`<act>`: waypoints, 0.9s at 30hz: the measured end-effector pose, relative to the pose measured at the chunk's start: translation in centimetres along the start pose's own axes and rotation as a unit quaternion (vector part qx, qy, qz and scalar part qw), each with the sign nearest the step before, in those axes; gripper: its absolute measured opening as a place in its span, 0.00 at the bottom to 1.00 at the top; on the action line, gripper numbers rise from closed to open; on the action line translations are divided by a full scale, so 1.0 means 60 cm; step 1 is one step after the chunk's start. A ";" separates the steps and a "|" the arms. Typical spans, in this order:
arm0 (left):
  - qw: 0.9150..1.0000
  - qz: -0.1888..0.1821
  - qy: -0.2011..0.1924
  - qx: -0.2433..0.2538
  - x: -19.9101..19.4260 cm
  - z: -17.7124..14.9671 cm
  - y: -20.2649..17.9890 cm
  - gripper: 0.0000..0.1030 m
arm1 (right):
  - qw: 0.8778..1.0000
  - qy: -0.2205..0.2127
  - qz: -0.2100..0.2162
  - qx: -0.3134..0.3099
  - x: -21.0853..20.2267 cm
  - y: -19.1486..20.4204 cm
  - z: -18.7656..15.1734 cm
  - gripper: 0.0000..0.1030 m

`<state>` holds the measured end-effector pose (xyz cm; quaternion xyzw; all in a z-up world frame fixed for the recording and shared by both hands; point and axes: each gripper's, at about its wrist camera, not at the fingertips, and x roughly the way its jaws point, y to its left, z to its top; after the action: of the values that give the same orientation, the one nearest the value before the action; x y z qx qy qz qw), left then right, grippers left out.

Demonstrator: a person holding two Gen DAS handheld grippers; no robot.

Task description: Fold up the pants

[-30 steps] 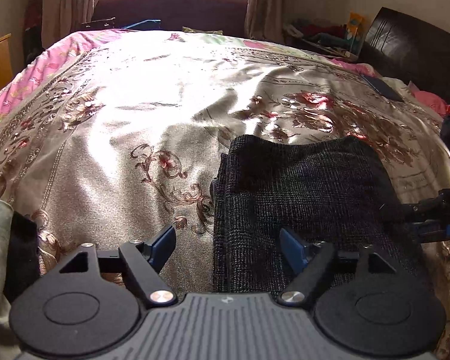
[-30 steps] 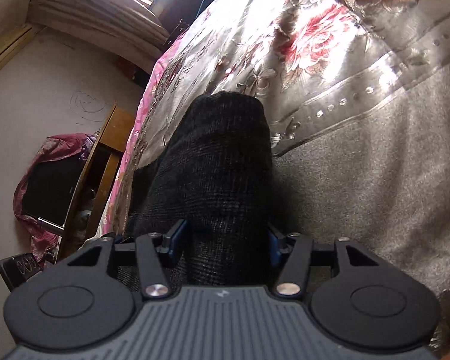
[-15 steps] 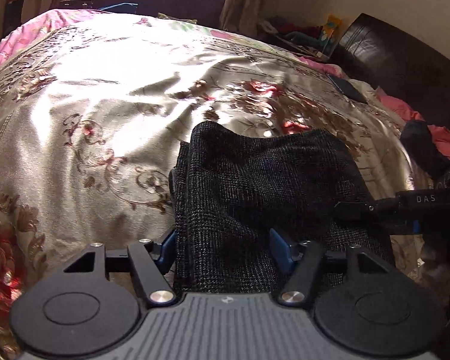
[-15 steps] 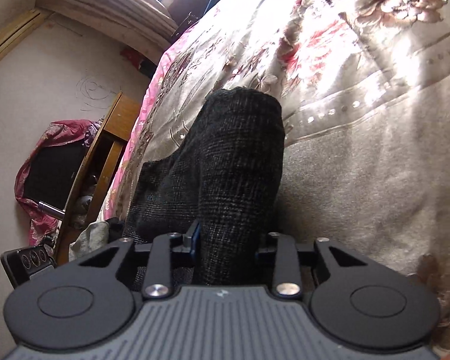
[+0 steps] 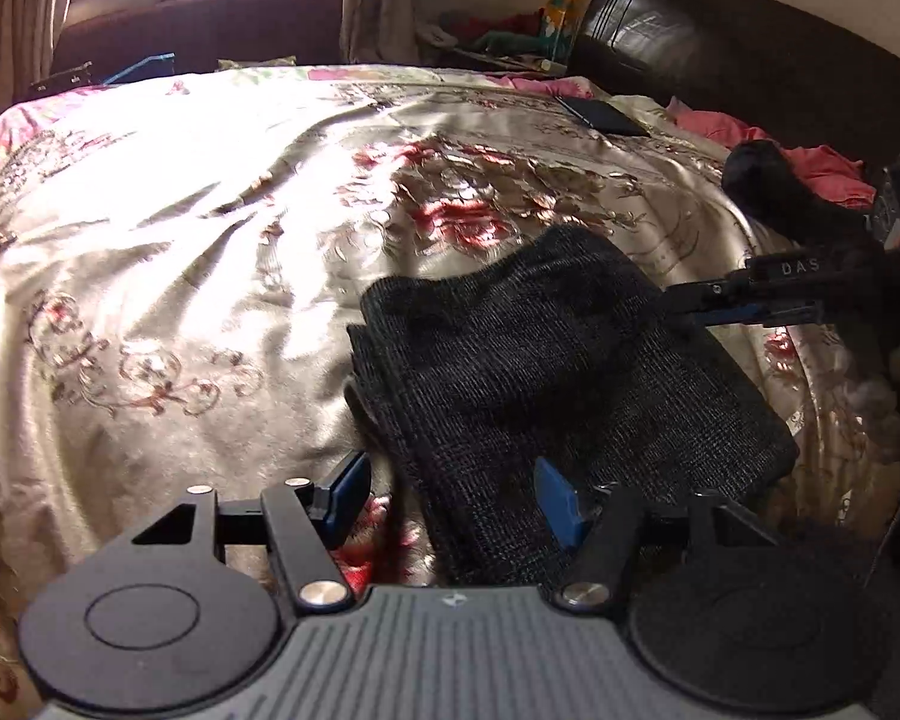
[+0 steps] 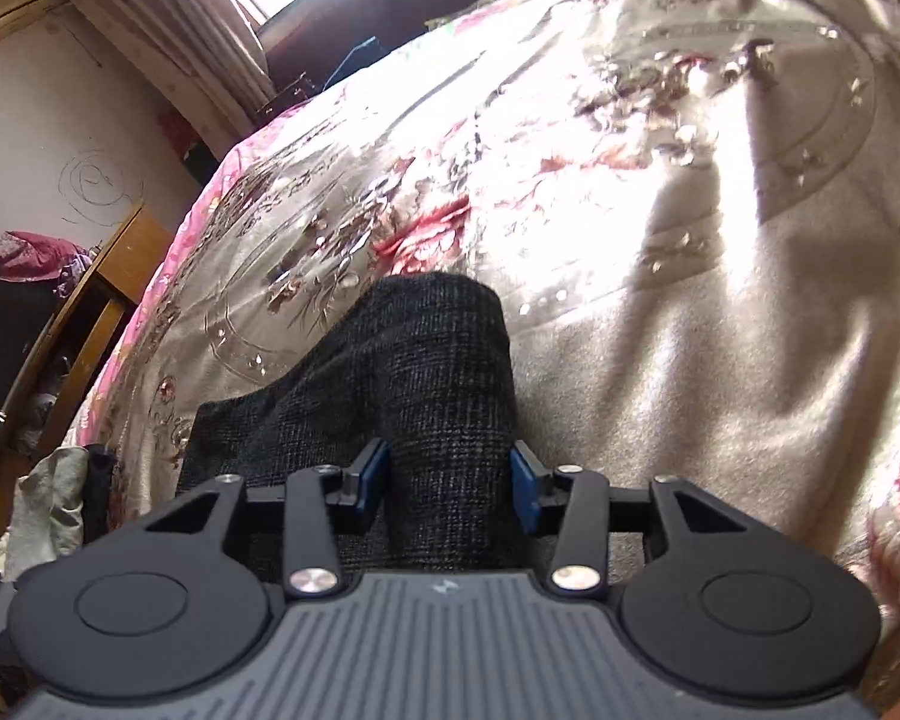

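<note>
Left gripper (image 5: 450, 489) stands half-spread over the near-left edge of the folded dark pants (image 5: 546, 378) on the floral bedspread (image 5: 210, 252), pads clear, while the right gripper (image 6: 448, 483), jaws just reopening, loosely straddles a raised fold — final squaring-up, I'd say: next, release and withdraw cleanly.

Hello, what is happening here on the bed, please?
A person is folding dark pants on a bed with a floral cover, holding tongs in each hand. The left tongs sit at the near edge of the folded bundle; their jaws have just closed a little, with cloth between them. The right tongs straddle a raised fold of the pants and have just opened somewhat. The pants are already folded into a compact stack, and one end looks lifted off the cover.
</note>
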<state>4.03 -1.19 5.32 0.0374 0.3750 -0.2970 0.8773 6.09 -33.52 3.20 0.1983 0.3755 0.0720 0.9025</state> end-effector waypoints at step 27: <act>0.994 0.102 0.032 0.003 0.054 -0.005 -0.059 0.75 | 0.998 0.008 -0.044 -0.037 -0.061 0.068 -0.104 0.33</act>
<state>3.65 -5.61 3.49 0.0879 0.3966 -0.2059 0.8903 -0.83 -28.91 3.25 0.1477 0.3880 0.0473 0.9085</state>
